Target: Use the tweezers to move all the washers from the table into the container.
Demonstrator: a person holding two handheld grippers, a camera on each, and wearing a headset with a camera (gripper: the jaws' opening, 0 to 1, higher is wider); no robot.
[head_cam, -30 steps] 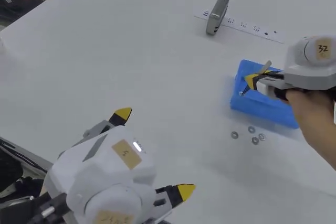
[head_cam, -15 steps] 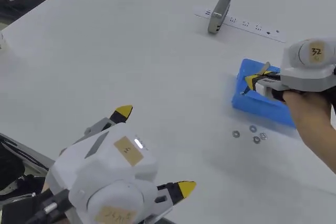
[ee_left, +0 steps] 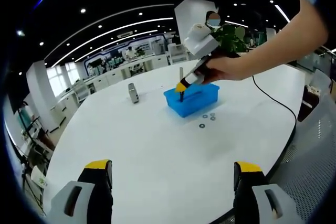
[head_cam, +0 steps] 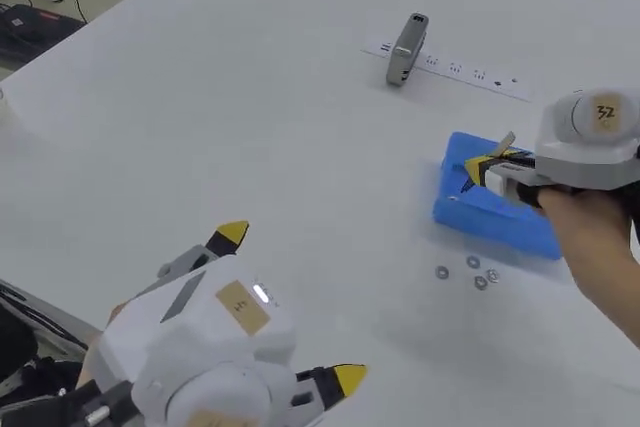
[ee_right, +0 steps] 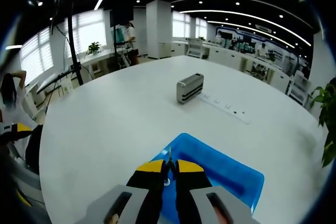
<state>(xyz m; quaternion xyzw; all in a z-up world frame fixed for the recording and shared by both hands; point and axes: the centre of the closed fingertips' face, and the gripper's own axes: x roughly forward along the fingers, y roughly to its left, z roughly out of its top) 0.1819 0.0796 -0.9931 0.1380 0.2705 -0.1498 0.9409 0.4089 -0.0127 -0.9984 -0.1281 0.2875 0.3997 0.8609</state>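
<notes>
On the white table (head_cam: 250, 117), right of centre in the head view: blue container (head_cam: 490, 215), open-topped and rectangular. The right gripper (head_cam: 480, 169) is over its left end, jaws pinched together on the tweezers (head_cam: 463, 181). The tweezer tips point down into the tray.

In the right gripper view, the thin tweezers (ee_right: 169, 156) run forward between the closed yellow-tipped jaws above the blue floor of the container (ee_right: 226, 177). I cannot tell whether any washers lie inside.

Four washers (head_cam: 472, 263) sit loose on the table in a small cluster just in front of the container, outside it. They are also seen from the left gripper view (ee_left: 205, 116).

The left gripper (head_cam: 291, 307) is low and near the person, well apart from the container, with jaws spread wide and nothing between them.

Beyond the container are a grey box (head_cam: 404, 47) and a white power strip (head_cam: 455, 69).
</notes>
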